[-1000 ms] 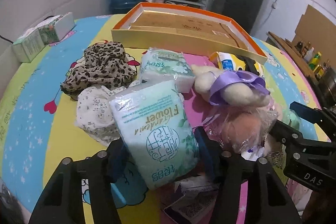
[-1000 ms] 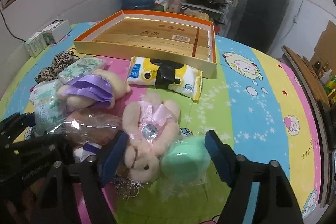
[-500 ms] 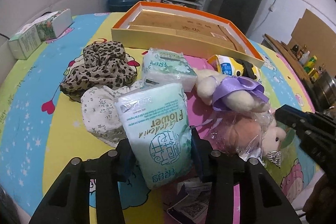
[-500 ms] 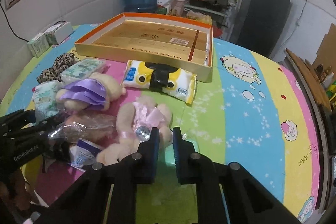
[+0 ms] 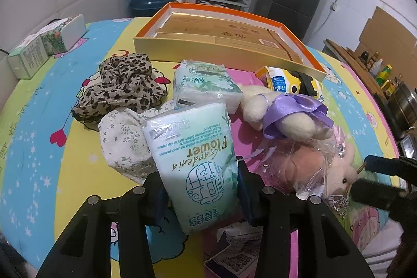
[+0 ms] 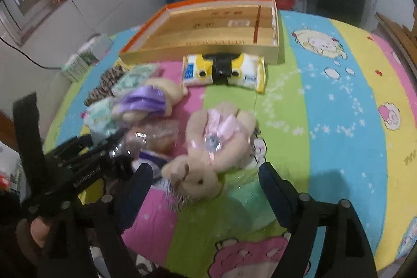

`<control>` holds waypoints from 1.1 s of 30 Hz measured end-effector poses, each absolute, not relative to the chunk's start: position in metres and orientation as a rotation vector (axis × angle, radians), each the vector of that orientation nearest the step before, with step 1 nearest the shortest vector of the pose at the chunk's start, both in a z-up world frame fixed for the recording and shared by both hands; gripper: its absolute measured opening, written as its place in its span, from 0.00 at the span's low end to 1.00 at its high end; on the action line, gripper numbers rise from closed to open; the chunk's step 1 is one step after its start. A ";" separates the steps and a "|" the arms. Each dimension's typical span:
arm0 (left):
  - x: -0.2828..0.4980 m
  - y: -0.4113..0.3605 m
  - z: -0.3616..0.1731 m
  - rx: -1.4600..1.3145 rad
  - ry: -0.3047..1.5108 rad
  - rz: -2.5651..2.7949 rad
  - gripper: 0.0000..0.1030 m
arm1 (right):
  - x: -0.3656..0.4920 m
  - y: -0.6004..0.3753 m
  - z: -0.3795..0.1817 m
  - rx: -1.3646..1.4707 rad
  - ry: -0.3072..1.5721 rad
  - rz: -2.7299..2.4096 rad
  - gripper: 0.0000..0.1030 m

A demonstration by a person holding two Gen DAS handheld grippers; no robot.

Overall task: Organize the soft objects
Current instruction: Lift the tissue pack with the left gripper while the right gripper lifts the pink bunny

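A: What has the left gripper (image 5: 199,196) got?

B: A pale green tissue pack (image 5: 194,163), pinched between both pads and tilted up off the cartoon-print tablecloth (image 5: 39,147). The wrapper reads "Gardenia Flower" in script, with a round emblem of Chinese characters under it.

A: And the right gripper (image 6: 206,177)?

B: Its jaws are spreading apart. The head of the pink plush rabbit (image 6: 208,147) lies between the fingers, but neither pad presses on it. A mint-green wrapped thing (image 6: 247,196) sits just under the rabbit; that view is blurred, so I can't say what it is.

A: The rest of the soft things?

B: A second tissue pack (image 5: 206,87) of the same brand, a leopard-print cloth (image 5: 122,85), a floral white cloth (image 5: 122,140), a cream plush with a purple bow (image 5: 284,113) and a crinkly bag with something peach inside (image 5: 299,166), all bunched together near the gripped pack. A yellow and white pack with cartoon eyes (image 6: 224,70) lies against the front wall of the orange-rimmed box (image 6: 203,50), which bears gold characters too small to read.
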State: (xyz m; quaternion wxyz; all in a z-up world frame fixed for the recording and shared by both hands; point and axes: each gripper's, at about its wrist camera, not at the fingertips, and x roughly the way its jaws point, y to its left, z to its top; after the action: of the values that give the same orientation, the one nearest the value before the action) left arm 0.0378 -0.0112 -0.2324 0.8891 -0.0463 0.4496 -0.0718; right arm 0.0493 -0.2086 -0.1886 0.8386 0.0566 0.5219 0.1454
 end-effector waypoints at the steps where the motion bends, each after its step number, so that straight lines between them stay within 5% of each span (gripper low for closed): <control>1: 0.038 -0.011 -0.232 -0.096 0.934 -0.149 0.46 | 0.049 -0.206 -0.190 0.110 1.109 0.304 0.81; 11: 0.039 -0.012 -0.233 -0.084 0.936 -0.162 0.46 | 0.067 -0.183 -0.220 -0.037 1.141 0.257 0.80; 16: 0.039 -0.011 -0.232 -0.083 0.935 -0.162 0.46 | 0.074 -0.181 -0.218 -0.037 1.144 0.312 0.55; 19: 0.039 -0.011 -0.232 -0.084 0.934 -0.165 0.46 | 0.074 -0.183 -0.215 -0.014 1.149 0.329 0.50; 33: 0.035 -0.005 -0.206 -0.081 0.886 -0.158 0.41 | 0.073 -0.214 -0.174 0.019 1.019 0.295 0.47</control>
State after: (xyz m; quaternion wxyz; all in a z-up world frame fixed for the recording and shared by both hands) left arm 0.0347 -0.0050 -0.2062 0.8995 -0.0393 0.4283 -0.0765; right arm 0.0735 -0.2138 -0.1739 0.8625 0.0090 0.4860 0.1406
